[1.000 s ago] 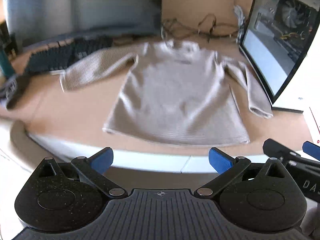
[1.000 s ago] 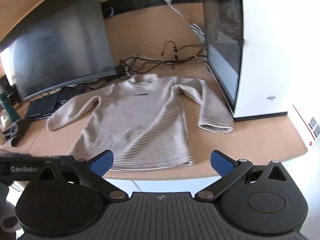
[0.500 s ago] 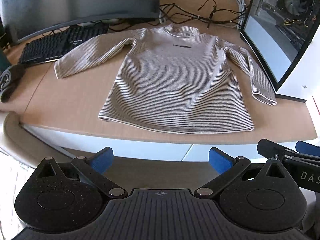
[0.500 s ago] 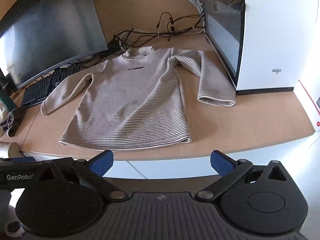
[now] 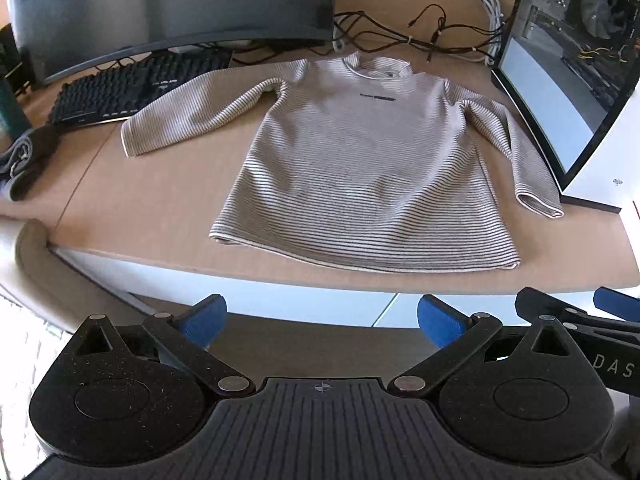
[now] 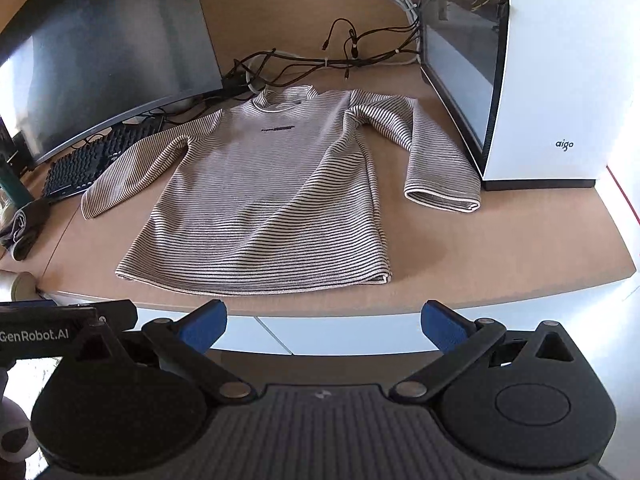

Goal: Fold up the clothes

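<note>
A beige long-sleeved striped shirt lies flat, front up, on the wooden desk, collar to the back, hem near the front edge. It also shows in the right wrist view. Its left sleeve reaches toward the keyboard; its right sleeve bends down beside the PC case. My left gripper is open and empty, held off the desk's front edge, short of the hem. My right gripper is open and empty, also in front of the desk edge.
A curved monitor and black keyboard stand at the back left. A white PC case stands at the right. Cables lie behind the collar. A dark rolled cloth lies at the left edge.
Both grippers have moved forward and a little higher over the desk edge, so the shirt looks larger and nearer. Both stay open. The shirt has not moved.
</note>
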